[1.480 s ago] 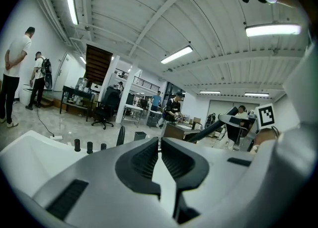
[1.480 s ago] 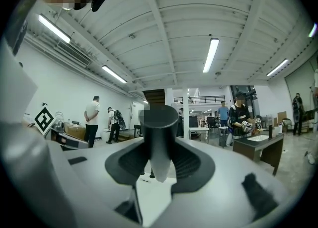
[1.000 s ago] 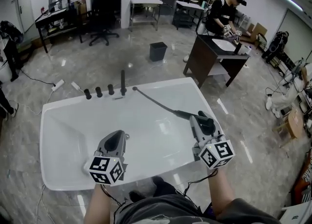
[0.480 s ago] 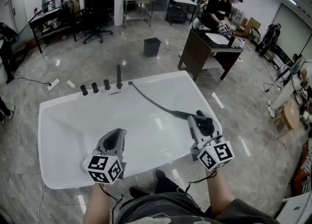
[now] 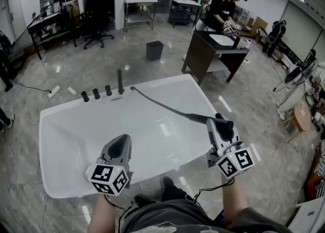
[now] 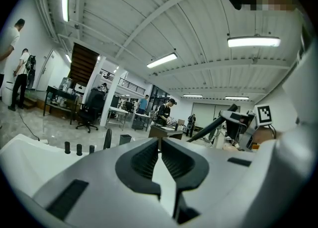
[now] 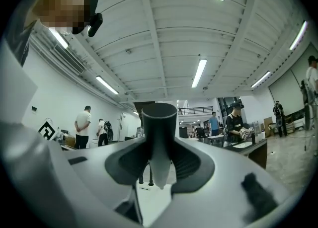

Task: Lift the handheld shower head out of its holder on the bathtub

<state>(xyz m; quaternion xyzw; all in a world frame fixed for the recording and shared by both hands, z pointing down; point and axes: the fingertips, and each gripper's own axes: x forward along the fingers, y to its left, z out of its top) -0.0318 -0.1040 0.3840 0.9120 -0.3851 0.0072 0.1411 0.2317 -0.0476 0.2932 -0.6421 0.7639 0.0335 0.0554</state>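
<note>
The black handheld shower head (image 5: pixel 224 124) sits upright between the jaws of my right gripper (image 5: pixel 223 128), which is shut on its handle (image 7: pixel 159 137) above the white bathtub's right rim (image 5: pixel 203 100). Its black hose (image 5: pixel 162 106) runs back across the tub to the far rim beside the tall black spout (image 5: pixel 120 80) and three black knobs (image 5: pixel 96 94). My left gripper (image 5: pixel 121 146) hovers over the tub's near side, jaws shut with nothing between them (image 6: pixel 160 148). The held shower head (image 6: pixel 237 119) also shows at the right of the left gripper view.
A dark desk (image 5: pixel 210 49) with a person working at it stands beyond the tub's far right corner. A black bin (image 5: pixel 153 51) sits on the marble floor behind the tub. Cables and a power strip (image 5: pixel 53 91) lie at the far left.
My right gripper has carried the shower head to the right and a little up, drawing the hose further out over the tub. The left gripper has shifted only slightly.
</note>
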